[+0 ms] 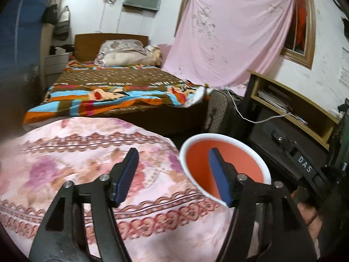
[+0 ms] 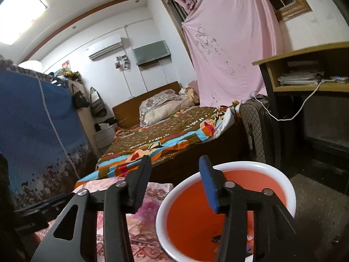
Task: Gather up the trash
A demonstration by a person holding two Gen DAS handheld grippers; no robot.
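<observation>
A bed (image 1: pixel 122 87) with a striped blanket (image 1: pixel 113 96) beside a pink curtain (image 1: pixel 229 37).

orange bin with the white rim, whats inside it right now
The right wrist view shows the orange bin holding a few small dark scraps near its bottom. The right claw covers part of the inside, so anything behind its fingers cannot be seen.

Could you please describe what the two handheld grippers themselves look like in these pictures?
Both look alike. The left gripper and right gripper have matte black, angular linkage arms with cut-out slots, joined by round silver pivot pins. Each black finger carries a flat, ribbed blue pad. White letters "DAS" mark a black part seen at the left view's right edge.
</observation>
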